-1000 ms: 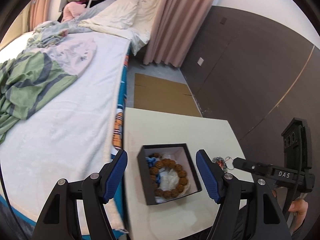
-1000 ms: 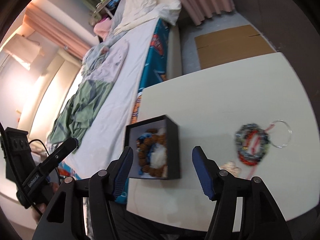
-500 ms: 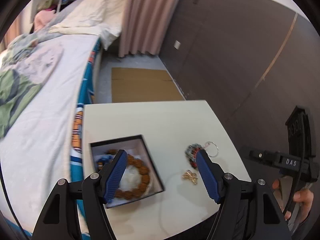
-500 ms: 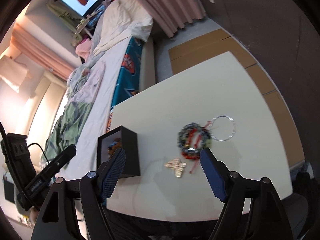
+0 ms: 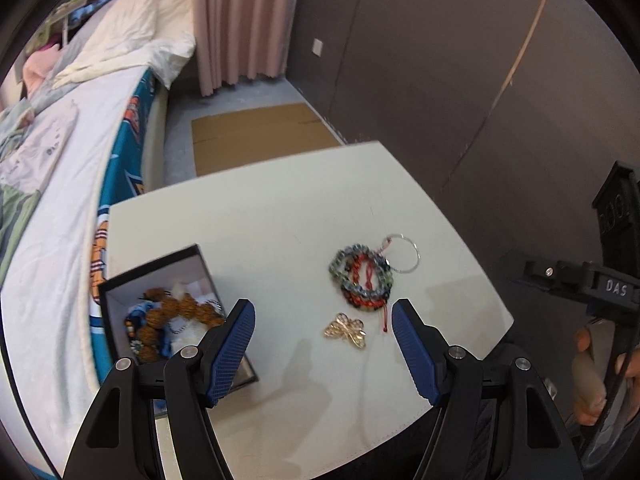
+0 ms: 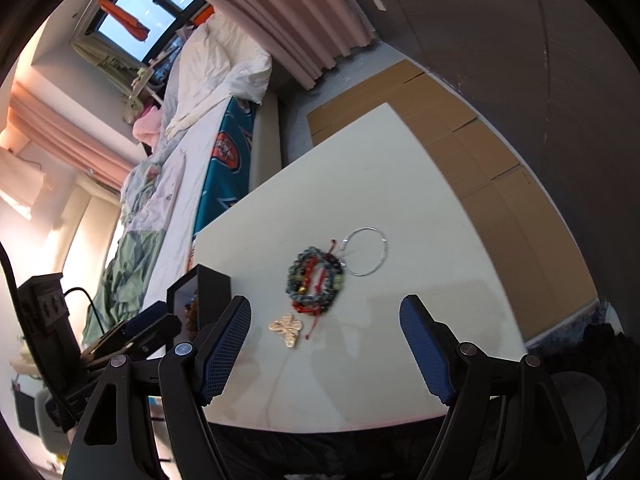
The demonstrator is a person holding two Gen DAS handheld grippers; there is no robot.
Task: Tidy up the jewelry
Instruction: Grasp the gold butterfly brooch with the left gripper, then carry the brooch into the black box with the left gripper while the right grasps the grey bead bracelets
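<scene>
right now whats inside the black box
The black box holds a brown bead bracelet and some blue beads lying on white padding. The left gripper's finger covers the box's near corner, so anything there is hidden.

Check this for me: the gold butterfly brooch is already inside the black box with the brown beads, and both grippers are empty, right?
Not quite. The gold butterfly brooch lies on the white table, outside the black box, as the left wrist view shows. The brown beads are in the box, and both grippers are empty.
</scene>
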